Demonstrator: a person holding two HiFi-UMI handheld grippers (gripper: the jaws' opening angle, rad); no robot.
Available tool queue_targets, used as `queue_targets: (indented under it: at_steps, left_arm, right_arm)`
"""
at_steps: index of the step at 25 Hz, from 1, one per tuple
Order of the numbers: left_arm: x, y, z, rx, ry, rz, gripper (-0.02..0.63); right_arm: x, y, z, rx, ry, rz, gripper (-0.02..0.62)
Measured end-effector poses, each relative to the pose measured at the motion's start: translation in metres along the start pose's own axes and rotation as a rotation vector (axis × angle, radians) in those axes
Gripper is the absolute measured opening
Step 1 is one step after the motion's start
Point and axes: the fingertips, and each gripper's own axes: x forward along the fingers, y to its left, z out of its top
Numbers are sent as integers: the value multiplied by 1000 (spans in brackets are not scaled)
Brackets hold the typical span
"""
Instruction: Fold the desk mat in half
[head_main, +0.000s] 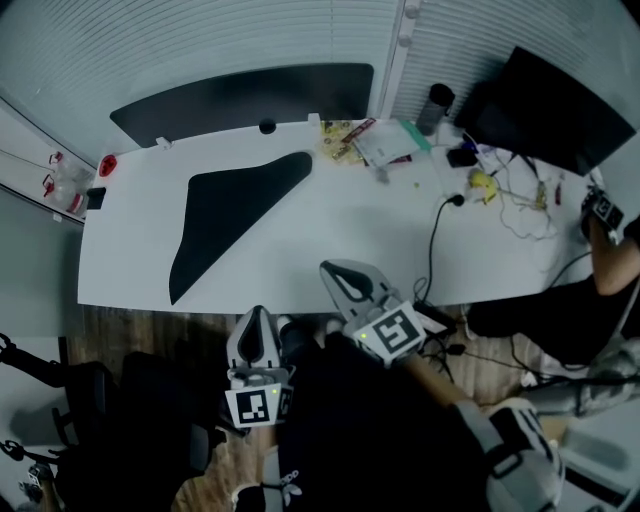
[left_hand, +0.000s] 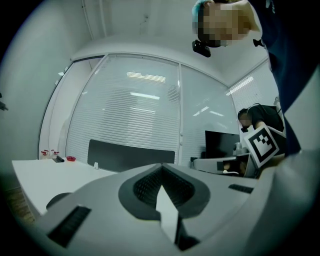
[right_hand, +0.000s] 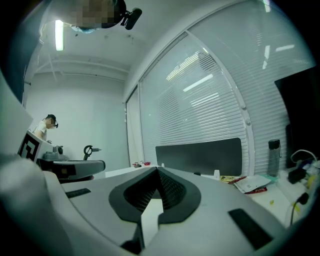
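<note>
The black desk mat (head_main: 235, 215) lies on the left half of the white desk (head_main: 330, 225). It shows as a curved, roughly triangular shape that runs from the near left edge up toward the back middle. Both grippers are at the desk's near edge, apart from the mat. My left gripper (head_main: 255, 312) is below the edge, jaws together and holding nothing. My right gripper (head_main: 330, 266) reaches just over the edge to the mat's right, also shut and holding nothing. In the left gripper view my left gripper (left_hand: 161, 166) points level over the desk; in the right gripper view so does my right gripper (right_hand: 156, 170).
A black divider panel (head_main: 250, 100) stands along the desk's back. At the back right are papers and packets (head_main: 375, 140), a bottle (head_main: 435, 105), a monitor (head_main: 560, 110) and cables (head_main: 440, 230). A red object (head_main: 107, 163) sits at the far left. Another person (head_main: 610, 260) is at the right.
</note>
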Motion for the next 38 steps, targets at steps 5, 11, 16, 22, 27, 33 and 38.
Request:
queue_targets:
  at_steps: [5,11,16,22,27,33,38]
  left_arm:
    - [0,-1,-4,-6,13,2,3]
    - [13,-2,2,-4,2,-13,3]
    - [19,-3,6,7,-4,-36,3]
    - [22,6,7,-12,-1,-26,3]
    - [23,15,2,-10,15,-23,3]
    - [22,25,-6,-12,31,-24,3]
    - [22,29,-8,-14,32,-17,3]
  right_arm:
    - [-5,0,-4,-26,7,5,3]
    - [-9,-14,-4,-8,14,-23,3]
    - [-10,-19,-15,-12,48,-36,3]
    - [0,-15,-28,-3,92,-9,3]
    - [9,-7,-37,1,124,9,3]
    - [19,6,-39,-32,132,40,3]
    - [21,9,-38,-37,133,40,3]
